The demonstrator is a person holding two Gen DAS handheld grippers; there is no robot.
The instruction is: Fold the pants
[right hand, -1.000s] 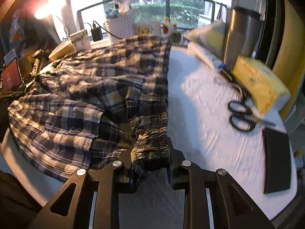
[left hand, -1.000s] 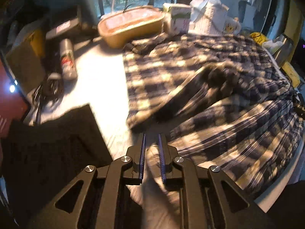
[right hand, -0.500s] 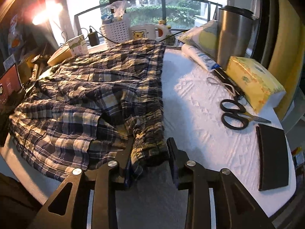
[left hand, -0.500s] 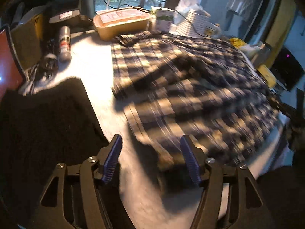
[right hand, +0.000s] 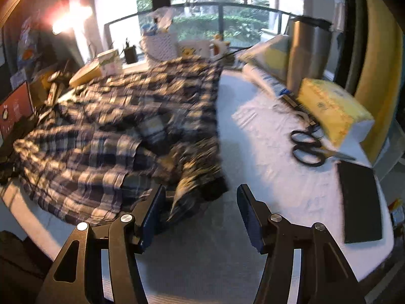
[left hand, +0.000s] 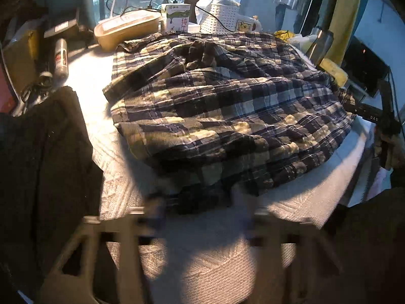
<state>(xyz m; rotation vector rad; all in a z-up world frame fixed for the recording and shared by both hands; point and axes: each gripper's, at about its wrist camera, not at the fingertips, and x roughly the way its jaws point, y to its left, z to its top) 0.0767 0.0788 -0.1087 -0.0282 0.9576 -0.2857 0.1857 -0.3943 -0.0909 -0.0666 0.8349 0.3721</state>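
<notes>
Left wrist view first: the plaid pants lie in a rumpled heap straight ahead of my left gripper, spread across the white textured cloth, their long axis running away from me toward the window and the clutter at the back. The near hem lies right at the tips, a dark fold of it sitting between the fingers, which are badly smeared. The jaws have just been closing, and in this blur I cannot tell whether the pads press on the fabric or stop short of it. The gripper pitches steeply down at the table edge, a dark garment off to its left. Now the right wrist view: the right gripper points downward too, its jaws plainly apart and just been opening, with the gathered waistband end of the pants lying loose between and just beyond the blue pads, neither pad pressing on it. The pants stretch away to the upper left from here; scissors and a yellow tissue pack stand well clear on the right. By my reckoning the left hand is the one placed to take cloth next; the right has let go.
</notes>
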